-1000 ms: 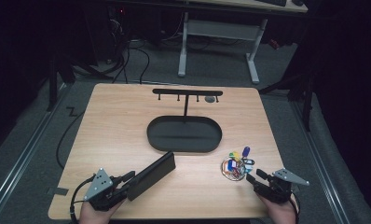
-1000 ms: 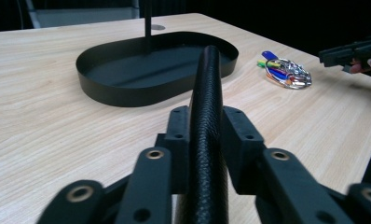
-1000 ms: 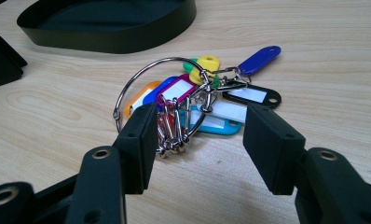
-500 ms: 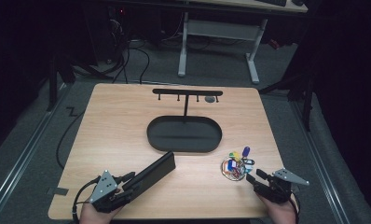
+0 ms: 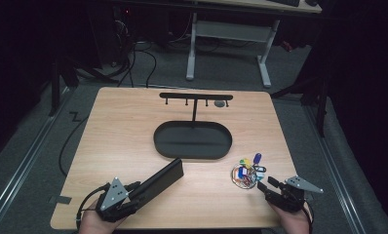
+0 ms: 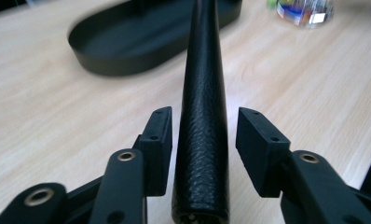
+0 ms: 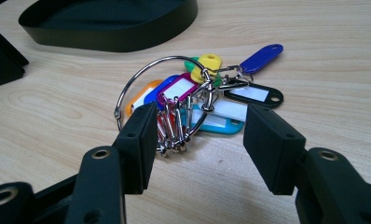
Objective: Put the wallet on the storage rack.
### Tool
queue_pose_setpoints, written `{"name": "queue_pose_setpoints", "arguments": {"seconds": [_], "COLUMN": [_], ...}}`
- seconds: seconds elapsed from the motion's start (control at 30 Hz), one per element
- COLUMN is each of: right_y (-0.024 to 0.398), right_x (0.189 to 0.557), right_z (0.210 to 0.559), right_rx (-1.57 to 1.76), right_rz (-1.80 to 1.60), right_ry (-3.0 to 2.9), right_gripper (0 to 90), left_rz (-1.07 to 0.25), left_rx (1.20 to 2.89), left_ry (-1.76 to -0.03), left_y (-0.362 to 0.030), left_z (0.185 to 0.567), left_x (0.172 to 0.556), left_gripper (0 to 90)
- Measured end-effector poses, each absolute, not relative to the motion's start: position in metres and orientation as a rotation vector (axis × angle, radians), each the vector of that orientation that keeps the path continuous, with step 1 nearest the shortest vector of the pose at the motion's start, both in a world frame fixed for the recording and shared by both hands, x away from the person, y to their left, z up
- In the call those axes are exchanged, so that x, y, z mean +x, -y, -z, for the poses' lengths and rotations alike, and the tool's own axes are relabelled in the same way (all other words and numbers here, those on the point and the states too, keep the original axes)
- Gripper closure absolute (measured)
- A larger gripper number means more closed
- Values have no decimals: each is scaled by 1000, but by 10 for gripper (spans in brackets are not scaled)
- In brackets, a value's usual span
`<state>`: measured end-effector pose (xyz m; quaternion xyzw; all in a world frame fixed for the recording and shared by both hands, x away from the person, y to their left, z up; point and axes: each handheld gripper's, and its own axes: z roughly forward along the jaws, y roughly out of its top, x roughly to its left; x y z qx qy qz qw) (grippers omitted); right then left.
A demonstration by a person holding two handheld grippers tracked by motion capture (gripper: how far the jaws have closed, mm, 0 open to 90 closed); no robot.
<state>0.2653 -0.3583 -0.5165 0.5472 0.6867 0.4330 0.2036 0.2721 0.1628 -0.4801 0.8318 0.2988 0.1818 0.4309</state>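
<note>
Our left gripper (image 6: 203,140) has just been opening, jaws now standing clear of the long black leather-textured case (image 6: 203,116) lying between them on the pale wooden table (image 5: 133,141). Our right gripper (image 7: 197,140) is waiting open before the metal ring of coloured key tags (image 7: 193,100).

The oval tray (image 5: 192,141) sits at the table's (image 5: 119,131) middle, the hook stand (image 5: 196,97) rising from its far side; the flat case (image 5: 159,179) lies near and left of the tray, one end between the left gripper's (image 5: 133,190) jaws; the key ring (image 5: 244,174) lies near right, just before the right gripper (image 5: 264,185).
</note>
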Motion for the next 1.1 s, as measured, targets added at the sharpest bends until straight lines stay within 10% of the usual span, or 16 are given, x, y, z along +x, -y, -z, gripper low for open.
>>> {"name": "queue_pose_setpoints", "arguments": {"seconds": [1.1], "right_y": [367], "right_x": [266], "right_z": [515], "right_rx": [1541], "right_rz": [-1269], "right_ry": [-1895], "right_gripper": [453], "left_rz": [-402], "left_rx": [2433], "left_ry": [-642], "left_y": [-125], "left_z": [448], "left_x": [292], "left_gripper": [742]}}
